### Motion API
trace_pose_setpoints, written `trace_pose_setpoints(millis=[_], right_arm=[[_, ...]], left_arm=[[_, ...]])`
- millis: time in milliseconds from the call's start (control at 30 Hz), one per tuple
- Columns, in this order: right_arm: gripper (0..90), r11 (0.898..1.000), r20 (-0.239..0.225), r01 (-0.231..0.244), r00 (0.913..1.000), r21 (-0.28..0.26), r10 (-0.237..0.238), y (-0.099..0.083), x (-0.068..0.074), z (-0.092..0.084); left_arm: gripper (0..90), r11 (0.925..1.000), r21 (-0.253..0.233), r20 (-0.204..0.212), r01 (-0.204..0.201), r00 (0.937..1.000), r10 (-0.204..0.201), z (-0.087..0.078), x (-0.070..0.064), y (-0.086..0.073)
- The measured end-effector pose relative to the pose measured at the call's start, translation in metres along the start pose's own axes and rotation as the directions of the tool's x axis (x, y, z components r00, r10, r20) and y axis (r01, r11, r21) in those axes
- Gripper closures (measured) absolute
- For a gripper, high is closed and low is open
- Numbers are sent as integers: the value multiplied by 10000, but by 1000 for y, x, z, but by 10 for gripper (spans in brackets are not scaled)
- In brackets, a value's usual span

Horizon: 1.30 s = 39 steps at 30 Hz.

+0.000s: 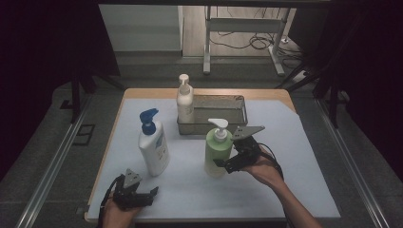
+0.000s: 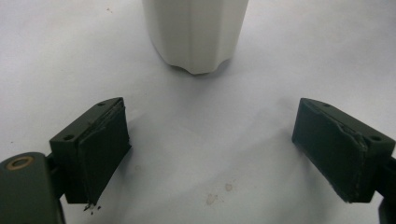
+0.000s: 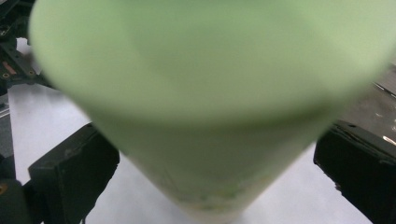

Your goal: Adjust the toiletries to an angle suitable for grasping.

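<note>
Two tongs: mine, both wide open, gripping nothing.
Right tongs: jaws either side of green bottle, not pressing.
Left tongs: just before white bottle.
Green bottle: upright, near front of metal tray.

One bottle in the tray, two bottles before it.

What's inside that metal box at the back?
One white pump bottle stands in the left end of the metal box. The rest of the floor that shows looks bare, but the near wall hides the strip just behind it.
</note>
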State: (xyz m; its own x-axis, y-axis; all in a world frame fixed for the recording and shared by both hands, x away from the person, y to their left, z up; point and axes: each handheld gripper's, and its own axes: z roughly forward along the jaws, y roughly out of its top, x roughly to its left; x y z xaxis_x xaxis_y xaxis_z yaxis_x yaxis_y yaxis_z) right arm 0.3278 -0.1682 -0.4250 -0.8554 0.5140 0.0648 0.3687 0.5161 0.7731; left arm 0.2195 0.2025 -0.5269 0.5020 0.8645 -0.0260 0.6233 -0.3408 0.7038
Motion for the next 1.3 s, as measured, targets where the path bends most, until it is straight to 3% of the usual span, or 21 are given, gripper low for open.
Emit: trace_pose_setpoints(millis=[433, 800, 933, 1300], right_arm=[[65, 9998, -11, -33, 10000, -219, 33, 5, 2, 13], [102, 9997, 51, -2, 10000, -259, 4, 5, 4, 13], [117, 9995, 467, 191, 9987, -260, -178, 5, 9, 11], [124, 9999, 955, -119, 9954, -80, 126, 12, 10, 9]], left_arm=[[105, 10000, 5, 1, -1, 10000, 1, 0, 0, 0], [105, 10000, 7, 1, -1, 10000, 1, 0, 0, 0], [106, 10000, 6, 5, 0, 10000, 0, 0, 0, 0], [105, 10000, 8, 7, -1, 10000, 1, 0, 0, 0]])
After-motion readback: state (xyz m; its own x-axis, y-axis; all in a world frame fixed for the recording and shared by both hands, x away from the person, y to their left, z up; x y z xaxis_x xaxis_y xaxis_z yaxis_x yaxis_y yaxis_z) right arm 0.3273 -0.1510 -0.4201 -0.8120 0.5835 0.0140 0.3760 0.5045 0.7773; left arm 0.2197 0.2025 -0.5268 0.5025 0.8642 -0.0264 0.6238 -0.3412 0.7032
